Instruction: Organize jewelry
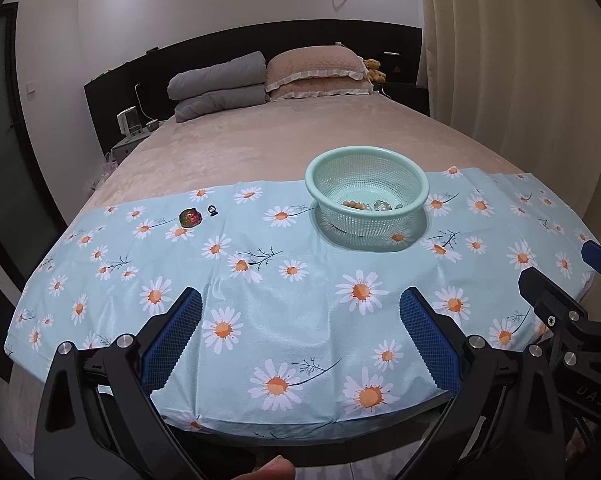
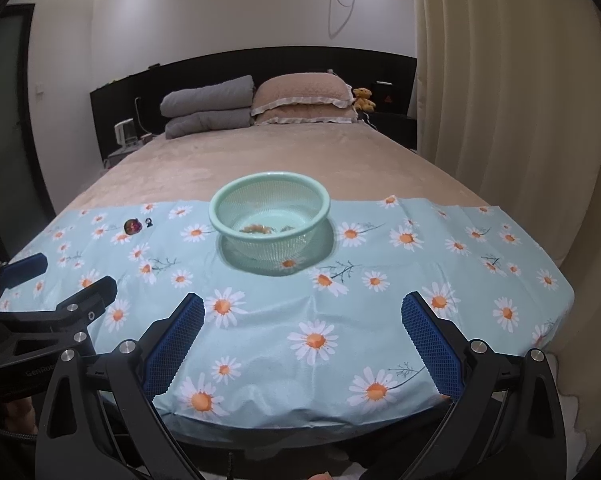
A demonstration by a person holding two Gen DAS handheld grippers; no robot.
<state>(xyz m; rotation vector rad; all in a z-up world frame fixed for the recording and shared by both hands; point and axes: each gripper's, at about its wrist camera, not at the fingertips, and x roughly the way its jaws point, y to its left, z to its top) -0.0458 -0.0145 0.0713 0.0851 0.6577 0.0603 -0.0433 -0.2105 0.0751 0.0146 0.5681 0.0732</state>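
Observation:
A mint green mesh basket (image 1: 416, 184) stands on a light blue daisy-print cloth (image 1: 260, 320) at the foot of a bed; it also shows in the right wrist view (image 2: 220, 216). Small jewelry pieces (image 1: 366, 205) lie in its bottom. A round multicoloured brooch (image 1: 190, 217) and a small dark ring-like piece (image 1: 212, 211) lie on the cloth to the left; they show in the right wrist view as well, the brooch (image 2: 132, 226) and the small piece (image 2: 149, 223). My left gripper (image 1: 300, 316) is open and empty near the cloth's front edge. My right gripper (image 2: 302, 316) is open and empty beside it.
The beige bed (image 1: 260, 140) stretches behind the cloth, with grey bedding (image 1: 220, 84) and beige pillows (image 1: 316, 72) at a dark headboard. Cream curtains (image 2: 500, 120) hang on the right. A nightstand with a small appliance (image 1: 127, 122) is on the left.

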